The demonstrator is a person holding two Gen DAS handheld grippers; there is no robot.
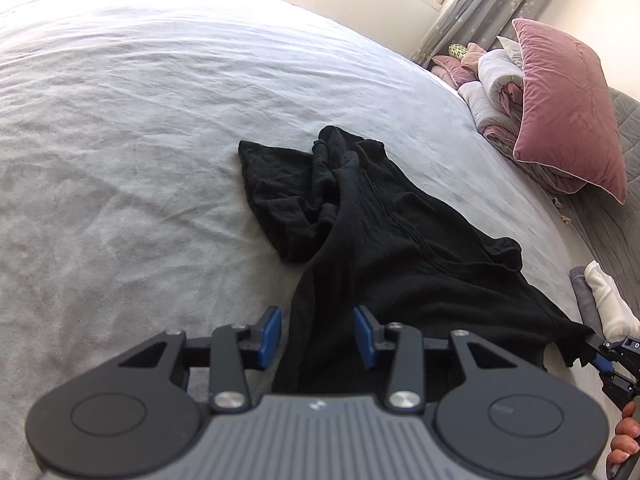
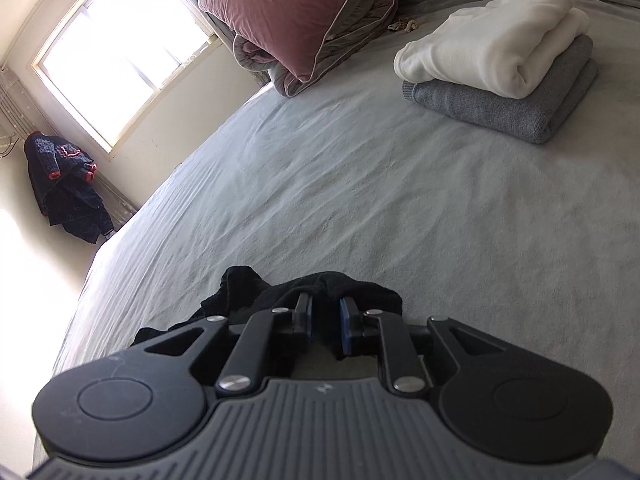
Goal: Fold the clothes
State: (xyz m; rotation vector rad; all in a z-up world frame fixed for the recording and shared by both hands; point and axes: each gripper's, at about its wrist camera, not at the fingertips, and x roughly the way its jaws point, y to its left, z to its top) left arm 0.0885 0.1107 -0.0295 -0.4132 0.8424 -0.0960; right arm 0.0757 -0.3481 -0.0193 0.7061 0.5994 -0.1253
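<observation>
On the bed (image 1: 120, 120), black garment (image 1: 380, 240) stretched from twelve toward six o'clock, apparently for smoothing. Left tongs (image 1: 318, 336) moderately parted astride its near end, not pinching. Right tongs (image 2: 324, 322) narrowly parted at its corner, seemingly unclamped. Folded stack (image 2: 500, 80) waiting at one o'clock

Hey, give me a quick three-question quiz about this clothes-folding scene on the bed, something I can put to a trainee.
1. True or false: the white folded garment lies on top of the grey folded towel.
2. Multiple choice: the black garment is A, neatly folded in a square; B, lying crumpled and unfolded on the bed; C, draped over a chair.
3. Fill in the blank: the pillow leaning against the rolled bedding is ____ in colour.

Key: 1 true; 2 B; 3 pink.
</observation>
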